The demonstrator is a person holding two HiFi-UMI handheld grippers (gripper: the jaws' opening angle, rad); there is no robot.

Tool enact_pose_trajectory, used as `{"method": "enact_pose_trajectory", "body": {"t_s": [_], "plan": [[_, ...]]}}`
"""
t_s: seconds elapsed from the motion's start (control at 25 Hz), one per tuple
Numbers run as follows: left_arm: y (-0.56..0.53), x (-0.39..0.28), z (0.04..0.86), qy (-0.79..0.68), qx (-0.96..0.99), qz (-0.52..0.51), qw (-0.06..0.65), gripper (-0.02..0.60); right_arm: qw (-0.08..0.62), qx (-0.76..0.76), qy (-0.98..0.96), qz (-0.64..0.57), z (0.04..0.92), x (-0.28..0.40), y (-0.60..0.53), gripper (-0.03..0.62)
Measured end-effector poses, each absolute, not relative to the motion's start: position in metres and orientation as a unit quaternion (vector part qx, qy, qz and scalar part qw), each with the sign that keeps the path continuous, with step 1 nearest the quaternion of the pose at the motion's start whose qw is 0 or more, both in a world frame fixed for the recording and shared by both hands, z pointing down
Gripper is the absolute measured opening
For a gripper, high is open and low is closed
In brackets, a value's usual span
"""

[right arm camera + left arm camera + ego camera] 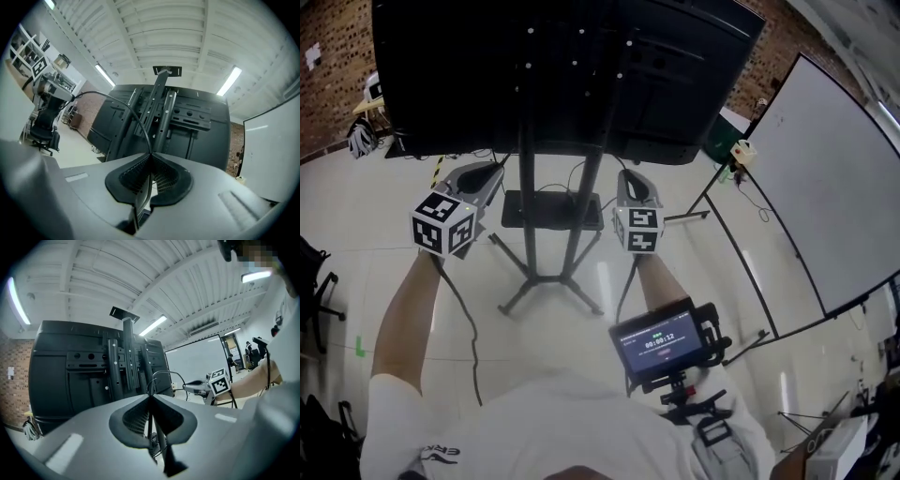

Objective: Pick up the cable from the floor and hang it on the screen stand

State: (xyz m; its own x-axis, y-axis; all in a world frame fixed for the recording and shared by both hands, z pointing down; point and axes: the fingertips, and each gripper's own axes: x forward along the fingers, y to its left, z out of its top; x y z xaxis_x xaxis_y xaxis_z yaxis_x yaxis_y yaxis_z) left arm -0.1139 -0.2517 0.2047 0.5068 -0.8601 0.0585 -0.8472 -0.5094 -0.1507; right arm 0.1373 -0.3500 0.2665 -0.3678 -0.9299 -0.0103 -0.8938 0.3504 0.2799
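The left gripper (483,176) and the right gripper (633,180) both pinch the cable (143,131), at nine and three o'clock of the screen stand (528,169).

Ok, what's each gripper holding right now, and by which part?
The black cable: left gripper and right gripper are each shut on it partway along, a short loop arcing between them.

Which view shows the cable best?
Right gripper view: the cable arcs unbroken from the right gripper, shut on it, to the left gripper. Left gripper view shows only a short loop above its jaws; head view barely shows it.
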Motion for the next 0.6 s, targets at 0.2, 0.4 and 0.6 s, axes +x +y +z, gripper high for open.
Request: {"method": "enact_pose_trajectory", "body": {"t_s": [0.2,0.4,0.6], "plan": [[-0.276,-0.108,0.200,0.503,-0.861,-0.059,0.052,0.021,0.065,0.555,-0.816,-0.144,0.232,0.148,-0.368,0.025],[-0.300,-0.106,0.180,0.517,-0.851,-0.054,0.069,0.021,0.053,0.544,-0.820,-0.171,0.200,0.152,-0.393,0.023],[-0.321,-0.107,0.153,0.532,-0.841,-0.045,0.085,0.021,0.036,0.527,-0.827,-0.194,0.168,0.148,-0.414,0.023]]}}
